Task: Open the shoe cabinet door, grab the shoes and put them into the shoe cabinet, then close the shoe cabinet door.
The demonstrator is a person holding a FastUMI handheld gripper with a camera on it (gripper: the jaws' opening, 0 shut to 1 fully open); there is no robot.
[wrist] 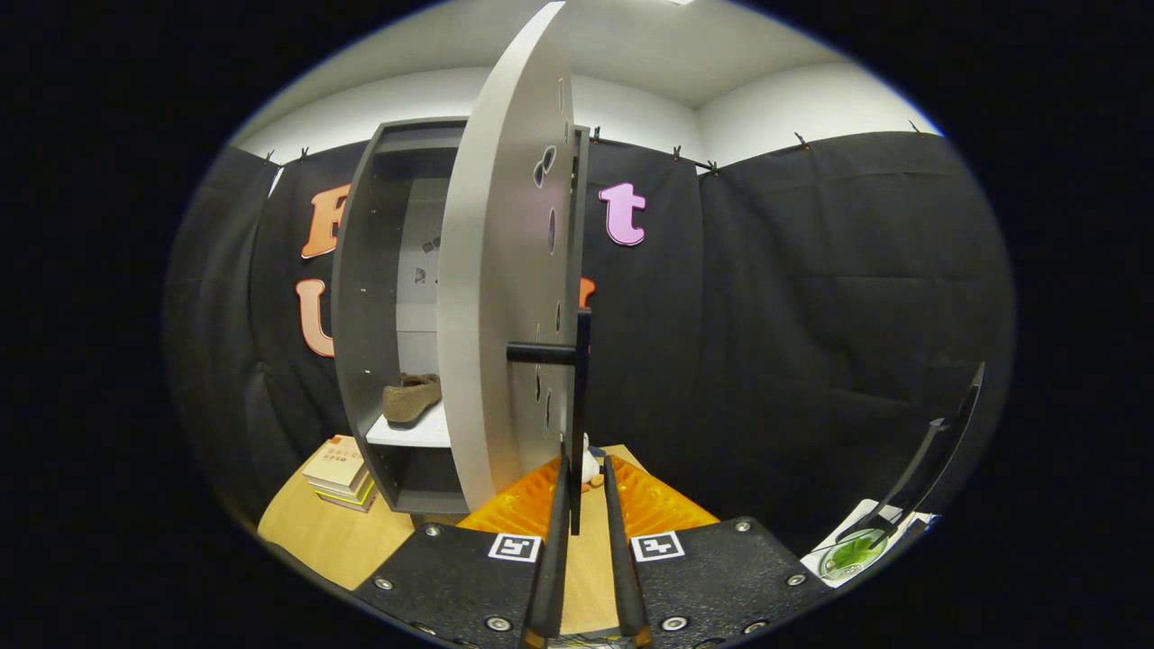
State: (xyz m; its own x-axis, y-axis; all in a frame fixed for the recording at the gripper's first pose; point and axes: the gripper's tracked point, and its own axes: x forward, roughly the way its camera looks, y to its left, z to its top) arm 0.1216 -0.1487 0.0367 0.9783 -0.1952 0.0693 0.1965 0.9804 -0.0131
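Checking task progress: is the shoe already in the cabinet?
In: a brown shoe lies on the shoe cabinet shelf behind the open door; gripper at its handle.

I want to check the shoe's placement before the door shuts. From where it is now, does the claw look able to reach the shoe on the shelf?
Probably not directly. The claw sits at the door's handle, fingers nearly closed around it, and the half-open door stands between it and the shoe.

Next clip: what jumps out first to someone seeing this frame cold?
The pale cabinet door stands ajar, edge-on just ahead of the gripper, whose nearly closed fingers flank the door's dark handle bar. Behind it, a brown shoe lies on a white shelf in the cabinet.
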